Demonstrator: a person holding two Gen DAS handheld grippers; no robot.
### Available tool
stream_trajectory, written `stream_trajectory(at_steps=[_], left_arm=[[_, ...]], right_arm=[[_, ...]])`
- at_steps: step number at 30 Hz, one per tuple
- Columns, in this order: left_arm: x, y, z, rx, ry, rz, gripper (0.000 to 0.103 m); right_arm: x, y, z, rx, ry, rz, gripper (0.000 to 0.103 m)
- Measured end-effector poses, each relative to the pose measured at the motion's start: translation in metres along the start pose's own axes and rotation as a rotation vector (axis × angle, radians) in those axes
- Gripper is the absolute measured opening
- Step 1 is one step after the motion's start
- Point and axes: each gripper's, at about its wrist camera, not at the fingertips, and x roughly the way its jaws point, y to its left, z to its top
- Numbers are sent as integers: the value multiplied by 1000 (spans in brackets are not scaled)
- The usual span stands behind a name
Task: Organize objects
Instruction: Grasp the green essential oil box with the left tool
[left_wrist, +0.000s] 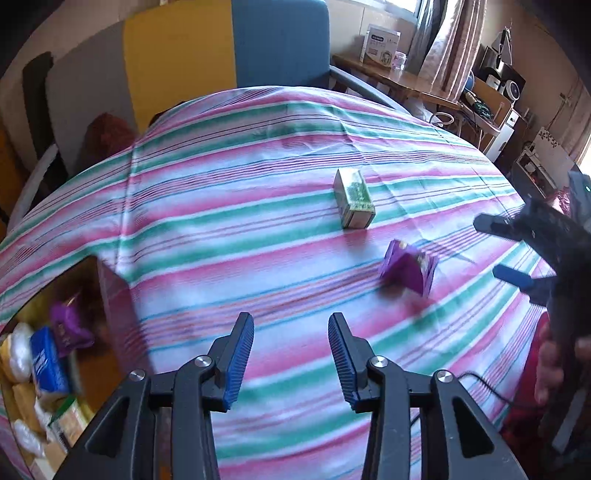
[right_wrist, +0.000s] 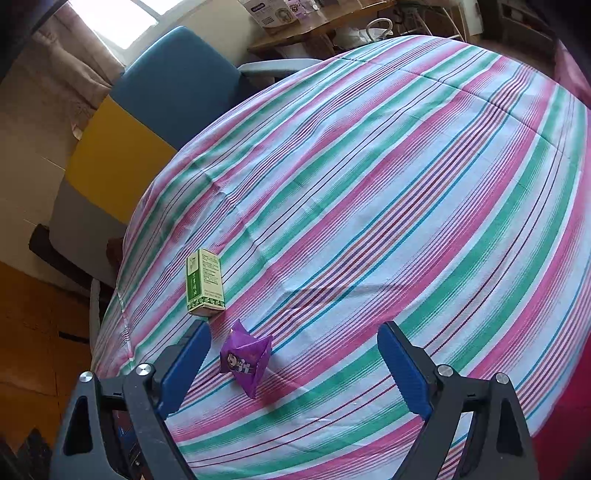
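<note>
Looking across the pink-and-green striped cloth bench (right_wrist: 369, 184), we see wide bare fabric beyond a green-white cardboard box (right_wrist: 205, 283) and crinkly purple foil packet (right_wrist: 245, 360). Our right gripper (right_wrist: 295, 363) and left gripper (left_wrist: 291, 360) stand spread, empty.

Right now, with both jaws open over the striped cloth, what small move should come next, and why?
Probably ease the right gripper down around the purple packet, then close: it already lies between the open jaws, nearer the left one, while the green box sits farther off.

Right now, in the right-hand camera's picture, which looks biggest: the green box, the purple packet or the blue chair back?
1. Blue chair back, though farthest away.
2. Green box and purple packet: alike in apparent size, and the packet lies nearer the camera, so unranked.
</note>
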Motion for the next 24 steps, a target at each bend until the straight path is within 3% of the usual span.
stream_trajectory(at_steps=[4,14,19,21,23,24], left_arm=[[23,-18,29,33,3,-29,55],[89,-71,93,68,22,-45,56],[124,-77,110,65,62,-44,56],[138,-70,109,39,109,-44,51],[133,-60,103,30,82,-45,31],[130,-56,100,28,88,-61,31]], right_arm=[[2,0,3,14,6,19,92],[6,0,3,31,27,52,92],[10,0,3,31,44,46,92],[12,1,2,25,51,38,92],[14,0,2,22,52,26,92],[14,-1,2,21,51,19,92]])
